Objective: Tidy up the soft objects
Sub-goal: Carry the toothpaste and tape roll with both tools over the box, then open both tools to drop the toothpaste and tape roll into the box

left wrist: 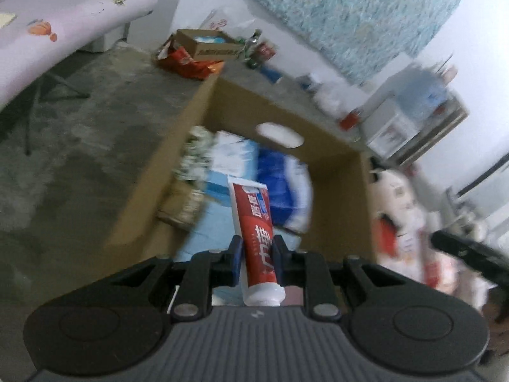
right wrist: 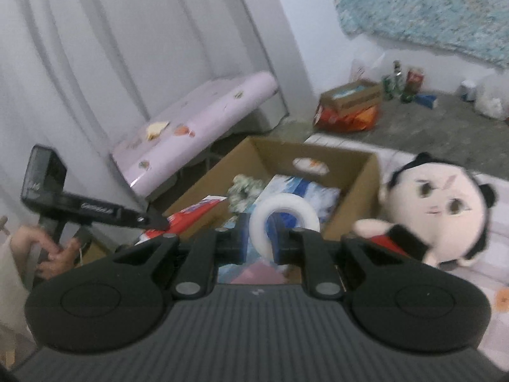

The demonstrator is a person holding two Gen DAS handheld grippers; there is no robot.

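My left gripper [left wrist: 257, 245] is shut on a red and white toothpaste tube [left wrist: 254, 219], held above an open cardboard box [left wrist: 337, 197]. In the box lie blue and white packs [left wrist: 280, 187] and a flowery green-white soft thing [left wrist: 194, 152]. The right wrist view shows my right gripper [right wrist: 259, 232] shut on a white tape roll [right wrist: 286, 210], close to the same box [right wrist: 353, 191]. The left gripper [right wrist: 152, 219] with the tube [right wrist: 191, 211] shows at its left, over the box's near corner. A round-faced plush doll [right wrist: 435, 203] lies to the right of the box, blurred in the left wrist view [left wrist: 400, 210].
A pink padded table [right wrist: 197, 117] stands left of the box, with white curtains behind. On the concrete floor by the far wall sit a small carton on orange bags [right wrist: 350, 102], bottles and cans [right wrist: 404, 82]. The doll rests on striped bedding [right wrist: 477, 254]. A hand [right wrist: 54, 251] holds the left gripper.
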